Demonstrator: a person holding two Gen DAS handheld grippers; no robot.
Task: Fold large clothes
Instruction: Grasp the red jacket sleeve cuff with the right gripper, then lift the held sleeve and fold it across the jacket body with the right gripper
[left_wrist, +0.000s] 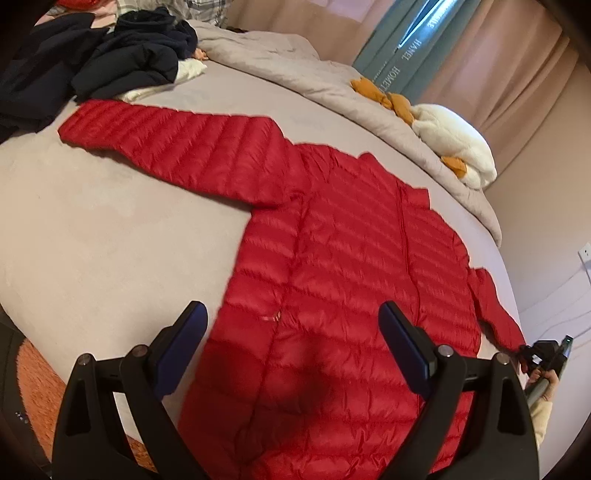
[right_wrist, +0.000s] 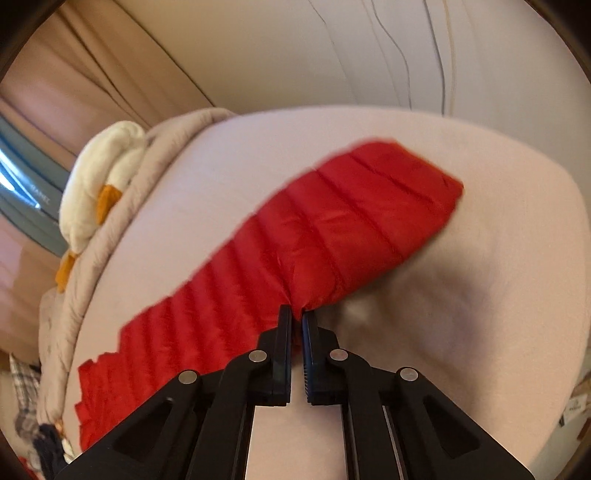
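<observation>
1. Folding begins with the sleeves: the red down jacket lies front-up and spread flat on the bed, neither sleeve turned in yet.
2. My right tongs are clenched on the right sleeve near its cuff, low over the bed.
3. My left tongs hover released above the hem, gripping nothing.
4. Next, I judge, the pinched sleeve must be carried across the chest without dragging the body.
</observation>
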